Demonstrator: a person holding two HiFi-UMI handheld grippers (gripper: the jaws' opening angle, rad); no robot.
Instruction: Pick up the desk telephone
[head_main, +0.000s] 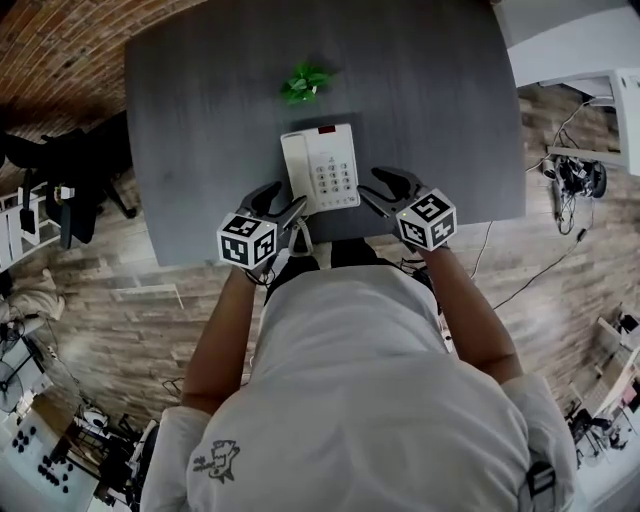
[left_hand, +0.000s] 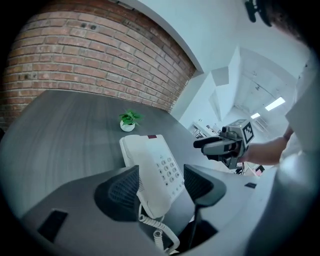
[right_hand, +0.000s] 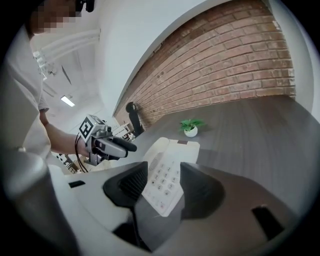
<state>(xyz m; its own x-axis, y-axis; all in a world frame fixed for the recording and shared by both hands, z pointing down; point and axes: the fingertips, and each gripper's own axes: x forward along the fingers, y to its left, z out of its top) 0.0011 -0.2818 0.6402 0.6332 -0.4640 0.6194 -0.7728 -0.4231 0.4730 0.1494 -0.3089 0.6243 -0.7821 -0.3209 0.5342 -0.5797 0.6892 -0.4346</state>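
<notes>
A white plastic push-button desk telephone lies flat on a dark grey wood-grain table, near the front edge, with its handset along its left side and its coiled white cord hanging off the near end. The left gripper sits at the phone's near left corner with its jaws wide apart, framing the handset end but gripping nothing. The right gripper is just beside the near right corner, also open and empty (the keypad shows between its jaws). A small green plant in a white pot stands behind the phone.
</notes>
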